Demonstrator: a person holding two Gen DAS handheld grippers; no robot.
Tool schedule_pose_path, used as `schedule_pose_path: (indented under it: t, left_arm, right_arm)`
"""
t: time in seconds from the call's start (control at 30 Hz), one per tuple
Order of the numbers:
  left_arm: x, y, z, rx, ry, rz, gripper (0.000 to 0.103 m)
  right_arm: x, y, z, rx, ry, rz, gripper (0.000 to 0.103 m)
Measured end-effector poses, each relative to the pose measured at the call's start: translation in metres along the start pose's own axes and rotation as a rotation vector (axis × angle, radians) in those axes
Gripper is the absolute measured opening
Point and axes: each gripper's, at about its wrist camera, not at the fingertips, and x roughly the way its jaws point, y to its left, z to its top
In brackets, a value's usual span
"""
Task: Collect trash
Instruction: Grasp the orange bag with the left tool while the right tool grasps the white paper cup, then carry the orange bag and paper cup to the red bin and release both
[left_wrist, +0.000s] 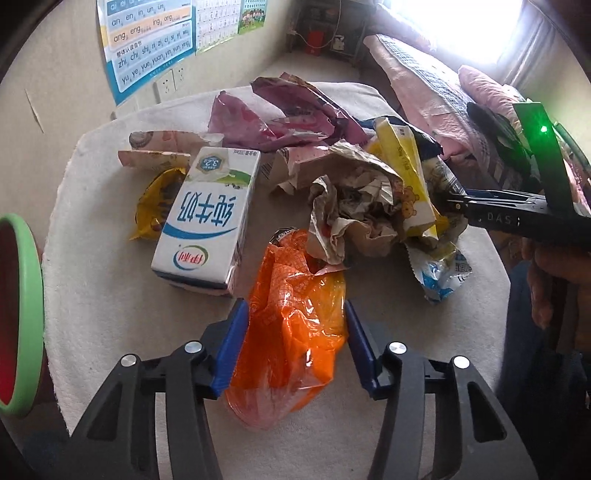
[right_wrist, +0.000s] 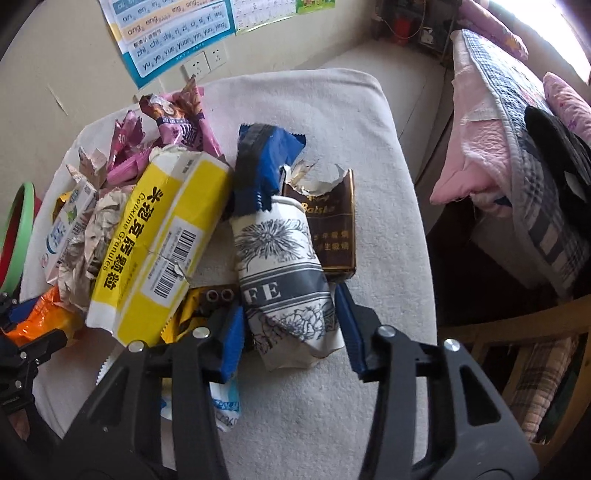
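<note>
Loads of clutter was piled on the white towel-covered table: a milk carton at centre left, crumpled paper mid-frame, a yellow box left of centre. A green-rimmed bin was seen at the left edge. The left gripper, angled steeply down, was pinched on an orange plastic bag at bottom centre. The right gripper, likewise tilted, was clamped round a squashed, flower-printed paper cup.
</note>
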Motion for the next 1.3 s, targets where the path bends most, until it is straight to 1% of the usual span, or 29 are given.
schedule_pose_path:
  t: [0.03, 0.07, 0.13, 0.33, 0.53, 0.73, 0.83, 0.93, 1.03, 1.3]
  left_arm:
    - [-0.003, 0.000, -0.001, -0.002, -0.003, -0.006, 0.047]
    - [-0.004, 0.000, -0.002, -0.001, -0.007, -0.009, 0.041]
    - [-0.009, 0.002, -0.005, -0.005, -0.014, -0.013, 0.041]
    - [-0.024, 0.007, -0.012, -0.027, -0.042, -0.038, 0.040]
    - [-0.046, 0.012, -0.018, -0.063, -0.081, -0.068, 0.040]
    - [-0.065, 0.021, -0.019, -0.093, -0.131, -0.063, 0.040]
    - [-0.073, 0.030, -0.021, -0.109, -0.146, -0.045, 0.040]
    - [-0.080, 0.041, -0.022, -0.125, -0.164, -0.030, 0.040]
    - [-0.088, 0.055, -0.024, -0.162, -0.182, -0.022, 0.040]
    - [-0.116, 0.094, -0.030, -0.257, -0.252, 0.032, 0.040]
  right_arm:
    - [-0.003, -0.001, -0.002, -0.001, -0.008, -0.002, 0.044]
    - [-0.008, -0.002, -0.003, -0.001, -0.017, -0.004, 0.041]
    - [-0.014, -0.003, -0.003, 0.004, -0.025, -0.010, 0.035]
    - [-0.036, -0.006, -0.007, 0.017, -0.061, -0.011, 0.035]
    - [-0.068, -0.002, -0.007, 0.035, -0.134, -0.009, 0.035]
    - [-0.090, 0.011, -0.001, 0.034, -0.194, 0.021, 0.035]
    - [-0.093, 0.023, 0.000, 0.029, -0.207, 0.035, 0.035]
    - [-0.094, 0.043, -0.002, -0.011, -0.212, 0.064, 0.035]
    - [-0.095, 0.067, -0.002, -0.045, -0.209, 0.104, 0.035]
    - [-0.108, 0.140, 0.009, -0.144, -0.240, 0.211, 0.035]
